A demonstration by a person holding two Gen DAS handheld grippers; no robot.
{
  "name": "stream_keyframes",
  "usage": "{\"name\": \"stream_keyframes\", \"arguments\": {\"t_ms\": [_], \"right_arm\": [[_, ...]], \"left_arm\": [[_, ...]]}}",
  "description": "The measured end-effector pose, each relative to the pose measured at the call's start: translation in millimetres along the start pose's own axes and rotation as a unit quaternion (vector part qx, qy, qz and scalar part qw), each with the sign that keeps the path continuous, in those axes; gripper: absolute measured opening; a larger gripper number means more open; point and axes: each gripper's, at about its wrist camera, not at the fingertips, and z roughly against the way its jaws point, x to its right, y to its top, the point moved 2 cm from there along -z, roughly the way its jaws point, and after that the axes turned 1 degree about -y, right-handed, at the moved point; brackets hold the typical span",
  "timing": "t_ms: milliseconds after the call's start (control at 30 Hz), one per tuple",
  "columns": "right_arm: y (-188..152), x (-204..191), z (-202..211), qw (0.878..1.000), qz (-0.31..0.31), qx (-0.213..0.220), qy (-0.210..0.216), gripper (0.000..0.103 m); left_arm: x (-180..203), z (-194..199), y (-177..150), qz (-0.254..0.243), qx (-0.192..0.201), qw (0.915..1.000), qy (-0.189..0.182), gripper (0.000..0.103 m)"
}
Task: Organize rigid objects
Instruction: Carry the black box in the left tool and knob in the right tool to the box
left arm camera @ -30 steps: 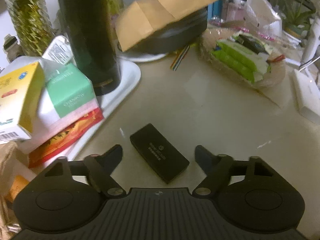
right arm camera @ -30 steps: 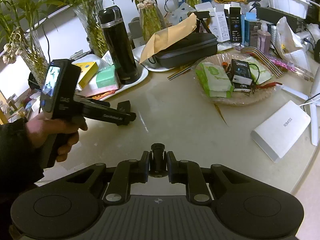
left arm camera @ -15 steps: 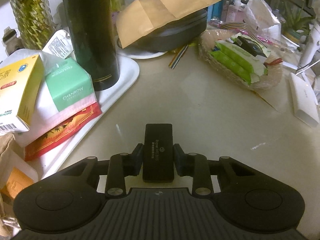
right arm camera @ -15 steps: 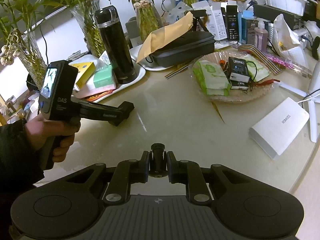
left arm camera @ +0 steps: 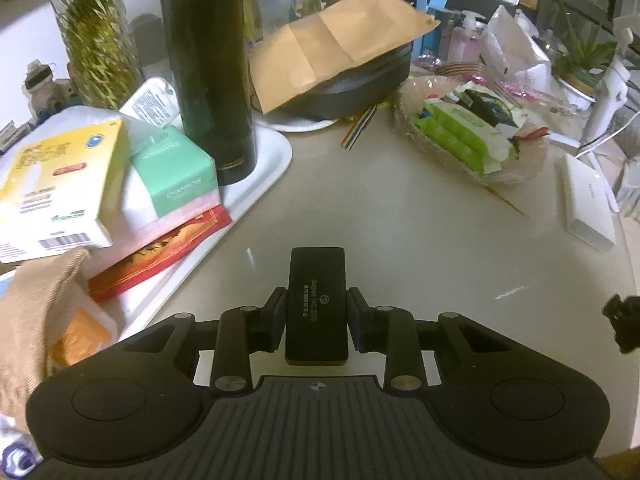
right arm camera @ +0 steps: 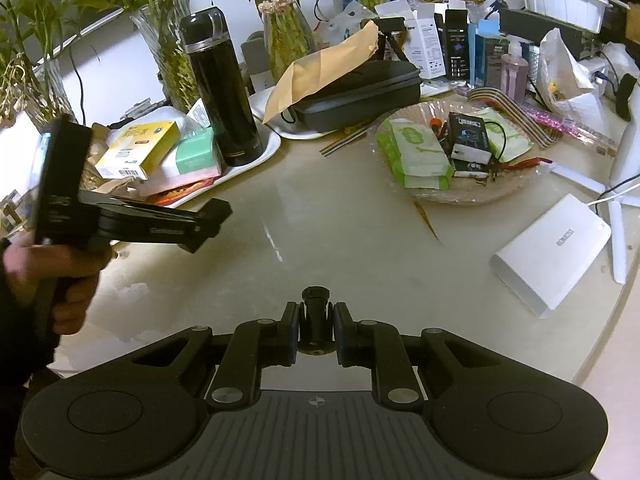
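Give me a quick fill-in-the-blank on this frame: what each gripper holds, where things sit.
1. The left tongs are shut on a flat ____ rectangular device.
2. The right tongs grip a small black ____ part.
3. The tall black flask stands on the white ____.
4. The green wipe packs lie in the woven ____.

Missing: black; cylindrical; tray; basket

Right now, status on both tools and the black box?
Left tool shut on black box, lifted off table. Right tool shut on small black mount. White tray crowded.
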Motion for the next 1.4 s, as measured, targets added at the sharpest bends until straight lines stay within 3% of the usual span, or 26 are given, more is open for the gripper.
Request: {"name": "stream_keyframes", "arguments": {"t_ms": [767,1400], "right_arm": [[6,-32,53,0.999,0.021,-0.001,0.026,0.020],[-21,-62,88,0.997,0.052,-0.034,0.054,0.020]], "left_arm": [[11,117,-19,-0.008,0.051,0.9986,-0.012,0.031],[29,186,-56,-0.041,0.040,0.9975,-0.042,0.031]]}}
